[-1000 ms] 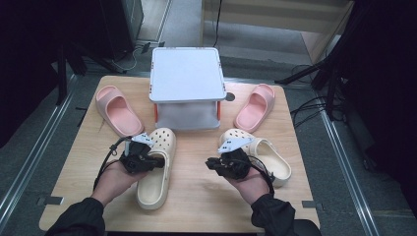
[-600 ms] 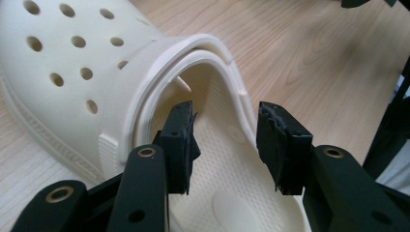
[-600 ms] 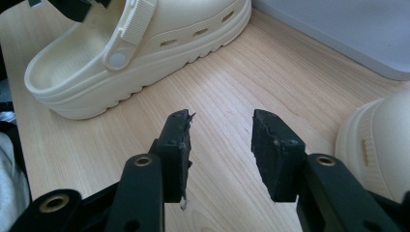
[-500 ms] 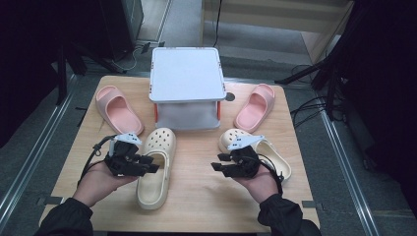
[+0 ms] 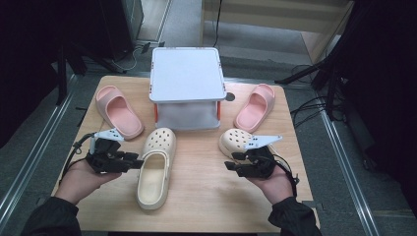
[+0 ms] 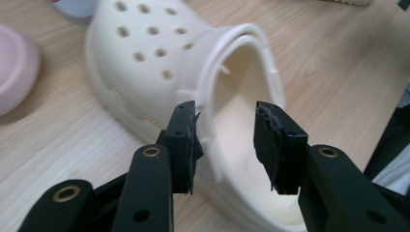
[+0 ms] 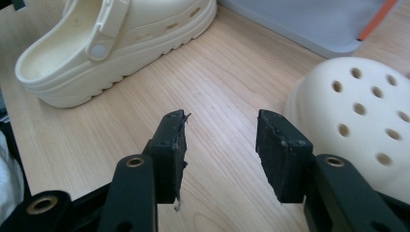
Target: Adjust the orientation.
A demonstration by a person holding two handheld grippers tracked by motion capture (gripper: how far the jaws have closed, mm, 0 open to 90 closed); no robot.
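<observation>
**Cream clogs: handling notes, both jaws released**

Two cream foam clogs are being worked on the wooden bench (image 5: pixel 196 196); the left clog (image 5: pixel 155 167) is lying upright, toe toward the white lidded box (image 5: pixel 186 88), just beside the left gripper (image 5: pixel 134 161); the right clog (image 5: pixel 235 141) is sitting partly hidden behind the right gripper (image 5: pixel 230 165), its perforated toe showing. Jaws on both have just been opening; nothing is being gripped; the left clog's collar rim is seen between the left jaws but untouched, bare bench between the right ones.

Handling is being judged as: light, moulded foam, springy rather than stiff, matte and not slippery, nothing fragile. Best hold is being judged as the thin collar wall or the heel strap; the domed toe is too wide and rounded. Ribbed thick sole, vent holes on top, rivet at the strap. Two pink slides (image 5: pixel 118 110) (image 5: pixel 253 105) of smooth foam are lying at either side of the box.
</observation>
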